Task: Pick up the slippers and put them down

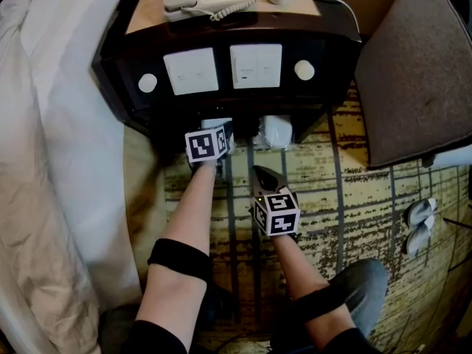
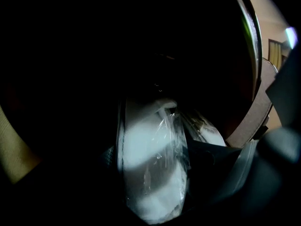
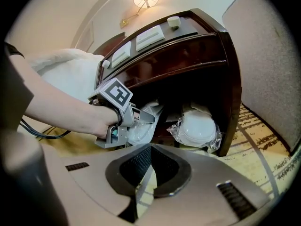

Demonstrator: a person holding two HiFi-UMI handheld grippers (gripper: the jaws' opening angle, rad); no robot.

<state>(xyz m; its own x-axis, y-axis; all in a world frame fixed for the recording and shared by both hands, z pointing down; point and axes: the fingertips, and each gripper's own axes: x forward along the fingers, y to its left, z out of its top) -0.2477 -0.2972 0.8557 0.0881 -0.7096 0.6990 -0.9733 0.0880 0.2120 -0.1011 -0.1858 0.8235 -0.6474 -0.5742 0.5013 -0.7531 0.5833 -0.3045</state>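
A: Right, nearest first. The right claw [image 1: 262,177]?
B: Jaws together, nothing in them. It hangs over the carpet [image 1: 354,198], short of the nightstand [image 1: 332,57].
A: Left claw [image 3: 144,118]?
B: Pushed into the gap under the nightstand, jaws apart. The left pack of wrapped slippers [image 2: 150,168] sits between them, with no pinch that I can see.
A: The other pack [image 3: 198,128]?
B: Just beside it to the right, under the same nightstand, untouched.
A: Progress?
B: Early, I'd judge. Nothing is lifted yet. Grip, lift and set-down all remain.
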